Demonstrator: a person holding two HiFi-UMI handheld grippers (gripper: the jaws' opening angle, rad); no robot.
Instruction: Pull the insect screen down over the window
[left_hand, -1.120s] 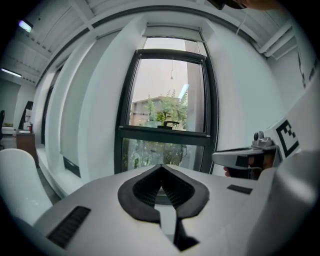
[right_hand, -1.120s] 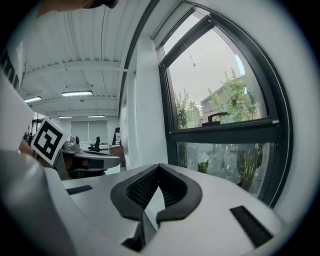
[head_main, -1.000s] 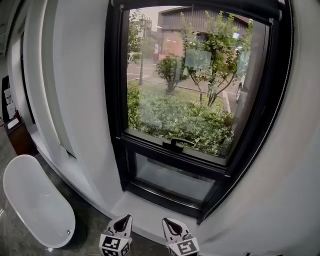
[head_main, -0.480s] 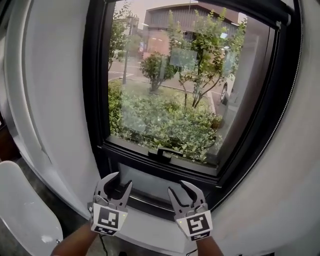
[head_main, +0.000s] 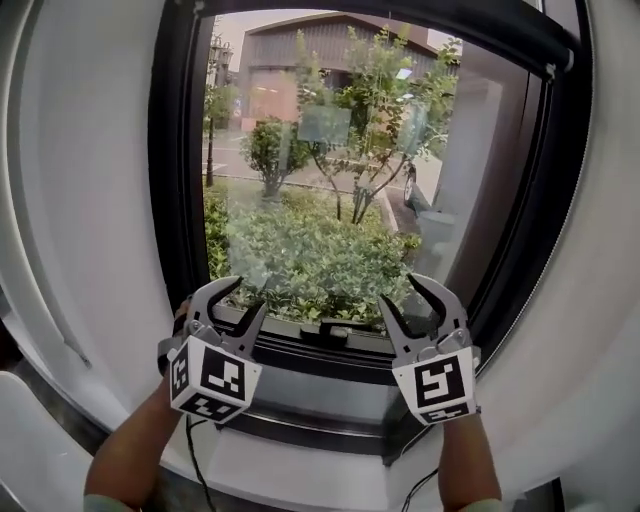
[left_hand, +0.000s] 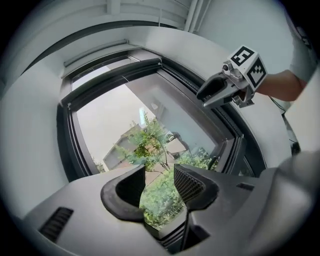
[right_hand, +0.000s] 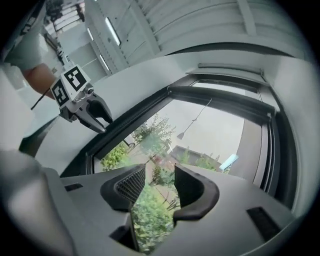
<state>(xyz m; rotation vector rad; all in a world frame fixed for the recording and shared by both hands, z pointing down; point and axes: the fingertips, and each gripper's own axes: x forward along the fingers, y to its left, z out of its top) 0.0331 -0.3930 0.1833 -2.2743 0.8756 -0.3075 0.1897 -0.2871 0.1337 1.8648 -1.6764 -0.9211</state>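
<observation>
At the window (head_main: 330, 200), both grippers are up. A second ago they sit at the bottom edge of the head view with jaws together. Now you have the left gripper (head_main: 247, 298) and right gripper (head_main: 400, 290) raised side by side in front of the sash's lower rail, either side of the handle (head_main: 335, 331). Jaws on both have just been opening and both stand parted. Each gripper view shows only glass and greenery through the gap, so nothing is held or touched.

Insect screen: not deployed. The pane is clear top to bottom, the shrubs outside are sharp, and there's no mesh over it. It's presumably rolled up in the dark housing (head_main: 470, 30) along the top of the frame. The right gripper view shows a thin cord (right_hand: 197, 116) with a small cone-shaped end hanging from up there. It looks like the pull, but I can't confirm.

What it means: this is approach only, the pull isn't started. You're opened and ready to grab, but your grippers are low on the pane and the thing to pull is at the top, well apart. Next you need to go up, find the screen's bottom bar or that cord, close on it, then draw straight down. Two grippers on the bar should keep it level. A one-sided pull risks skewing it in the side tracks.
</observation>
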